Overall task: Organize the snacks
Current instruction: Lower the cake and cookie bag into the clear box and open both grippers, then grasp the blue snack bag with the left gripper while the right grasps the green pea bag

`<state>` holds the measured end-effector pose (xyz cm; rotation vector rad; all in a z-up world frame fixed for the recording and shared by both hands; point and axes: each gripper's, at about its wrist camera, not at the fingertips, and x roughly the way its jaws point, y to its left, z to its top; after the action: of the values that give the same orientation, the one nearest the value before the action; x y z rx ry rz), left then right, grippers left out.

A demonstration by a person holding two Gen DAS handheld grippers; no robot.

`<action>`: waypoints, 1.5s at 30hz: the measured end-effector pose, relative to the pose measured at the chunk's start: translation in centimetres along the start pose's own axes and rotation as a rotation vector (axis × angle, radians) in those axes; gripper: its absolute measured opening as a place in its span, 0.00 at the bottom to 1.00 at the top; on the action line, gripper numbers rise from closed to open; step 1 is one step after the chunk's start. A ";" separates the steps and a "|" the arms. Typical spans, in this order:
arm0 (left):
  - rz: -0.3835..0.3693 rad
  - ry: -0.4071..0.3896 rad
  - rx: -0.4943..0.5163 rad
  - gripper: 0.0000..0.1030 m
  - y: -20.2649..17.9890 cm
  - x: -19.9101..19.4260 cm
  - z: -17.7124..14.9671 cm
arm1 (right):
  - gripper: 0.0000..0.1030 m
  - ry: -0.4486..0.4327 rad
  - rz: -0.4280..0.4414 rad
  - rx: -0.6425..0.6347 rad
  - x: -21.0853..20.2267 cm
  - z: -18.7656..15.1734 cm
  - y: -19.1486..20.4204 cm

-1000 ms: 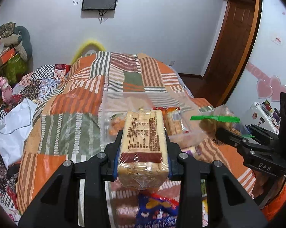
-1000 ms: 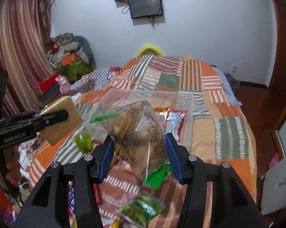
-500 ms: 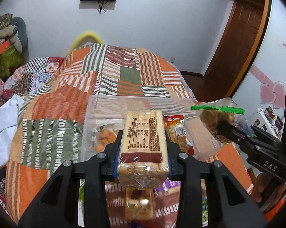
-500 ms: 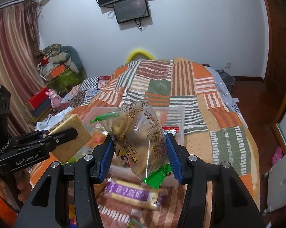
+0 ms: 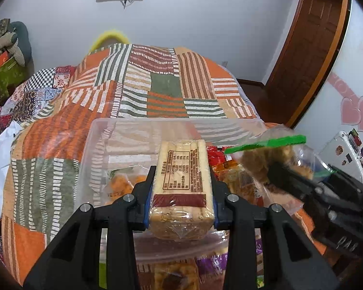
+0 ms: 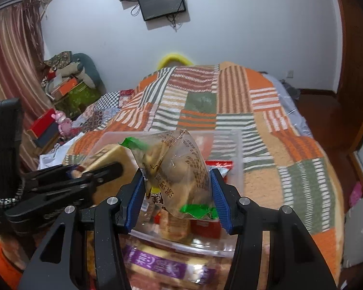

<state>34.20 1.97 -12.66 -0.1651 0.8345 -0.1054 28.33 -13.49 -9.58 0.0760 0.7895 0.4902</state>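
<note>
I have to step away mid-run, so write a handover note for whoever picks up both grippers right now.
Left gripper: shut on a rectangular clear-wrapped beige wafer block, held above the clear plastic storage bin.
Right gripper: shut on a clear bag of brown snacks with green seals, also over the bin.
Done: several packets already lie in the bin, among them an orange snack packet.
Left: release both items into the bin, then collect the purple-wrapped bar lying on the patchwork bedspread.

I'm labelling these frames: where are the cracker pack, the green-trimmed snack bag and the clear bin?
cracker pack (image 5: 182,169), left wrist view, printed label.
green-trimmed snack bag (image 6: 181,169), right wrist view, clear middle.
clear bin (image 5: 142,122), left wrist view, far rim.
</note>
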 end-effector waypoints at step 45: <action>0.097 0.097 0.020 0.68 6.7 -9.4 -12.1 | 0.83 0.221 -0.047 -0.075 -4.1 -11.4 1.6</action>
<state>19.08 8.78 -15.06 -0.1013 0.9360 -0.0303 17.35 -15.23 -14.56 -0.0675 0.9863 0.4887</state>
